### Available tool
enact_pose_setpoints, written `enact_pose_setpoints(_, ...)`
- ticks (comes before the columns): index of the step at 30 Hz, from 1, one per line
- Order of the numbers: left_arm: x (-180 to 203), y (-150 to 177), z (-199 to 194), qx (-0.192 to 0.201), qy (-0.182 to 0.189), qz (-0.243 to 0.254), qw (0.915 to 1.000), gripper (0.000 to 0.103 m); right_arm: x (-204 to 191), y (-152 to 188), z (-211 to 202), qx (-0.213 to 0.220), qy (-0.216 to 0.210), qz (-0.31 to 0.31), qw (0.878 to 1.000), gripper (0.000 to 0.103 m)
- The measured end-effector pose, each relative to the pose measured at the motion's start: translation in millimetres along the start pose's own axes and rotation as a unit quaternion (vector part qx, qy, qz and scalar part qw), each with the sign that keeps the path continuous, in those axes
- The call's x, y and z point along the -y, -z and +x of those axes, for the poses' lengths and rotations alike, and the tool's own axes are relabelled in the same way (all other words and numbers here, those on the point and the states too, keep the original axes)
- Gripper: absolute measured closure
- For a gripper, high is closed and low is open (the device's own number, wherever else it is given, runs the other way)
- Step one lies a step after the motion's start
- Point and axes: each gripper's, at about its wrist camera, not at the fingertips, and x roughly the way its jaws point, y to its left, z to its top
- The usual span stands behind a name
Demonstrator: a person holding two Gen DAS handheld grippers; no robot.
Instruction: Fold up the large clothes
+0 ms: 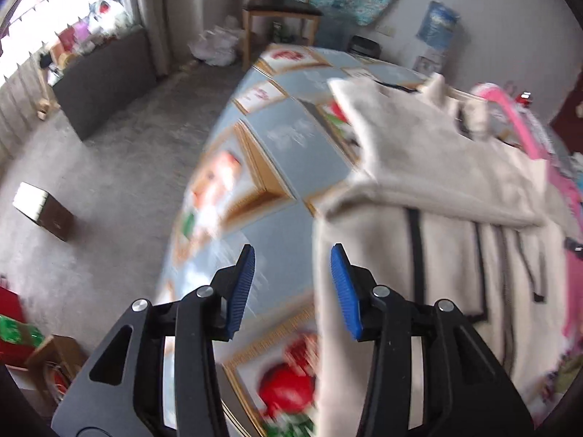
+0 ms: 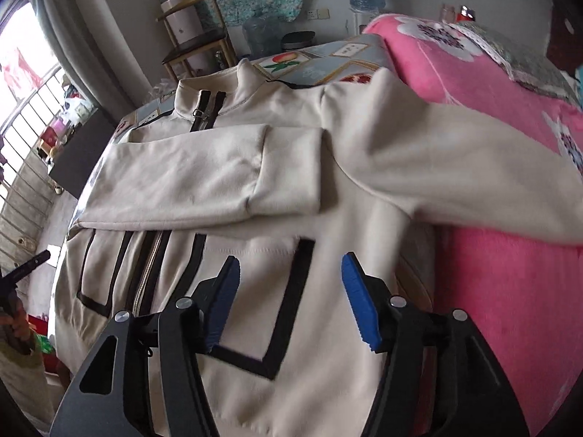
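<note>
Cream zip-front jacket with black trim (image 2: pixel 255 189) lies on your tiled-print table (image 1: pixel 277 167), both sleeves crossed over its chest. Your left gripper (image 1: pixel 293 287) and right gripper (image 2: pixel 291 298) hang released, empty; body folds remain.

Cream jacket (image 2: pixel 233 167) with black trim; pink flowered blanket (image 2: pixel 484 83).

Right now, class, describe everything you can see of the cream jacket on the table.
The cream jacket looks like soft fleece, with a stand-up collar, a front zip and black-trimmed pockets. It lies flat, front up, on the patterned tablecloth. One sleeve is folded across its chest; the other drapes onto the pink blanket beside it. Neither the left gripper nor the right gripper grips it.
</note>
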Motion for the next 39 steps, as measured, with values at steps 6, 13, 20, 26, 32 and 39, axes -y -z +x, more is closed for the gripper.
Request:
enact_pose_setpoints(6, 11.6, 64.8, -13.5, -0.049, 0.042, 0.002, 0.9979, 0.061, 31.2, 75.8, -40.1, -0.006, 0.018, 0.084, 0.996, 0.046)
enact_pose_setpoints(13, -5.3, 105.0, -19.3, -0.051, 0.032, -0.032, 0.9976, 0.061, 33.6, 138.8, -50.3, -0.038, 0.014, 0.113, 0.993, 0.046)
enact_pose_setpoints(20, -2.3, 116.8, -23.8, -0.041, 0.022, -0.023, 0.9987, 0.086, 19.2, 164.3, -46.4, -0.034, 0.059, 0.097, 0.993, 0.066)
enact_pose_setpoints(26, 16.3, 116.9, -48.2, 0.002, 0.007, 0.031, 0.9995, 0.1, -10.9, 152.4, -66.6, -0.006, 0.088, 0.056, 0.994, 0.098)
enact_pose_setpoints(32, 10.4, 105.8, -125.5, 0.043, 0.049, 0.043, 0.9969, 0.1, -19.8, 138.3, -126.3, 0.036, 0.068, 0.059, 0.995, 0.098)
enact_pose_setpoints(39, -14.6, 143.5, -32.3, -0.098, -0.067, 0.042, 0.992, 0.103, 23.4, 176.1, -51.7, -0.077, 0.069, 0.114, 0.988, 0.098)
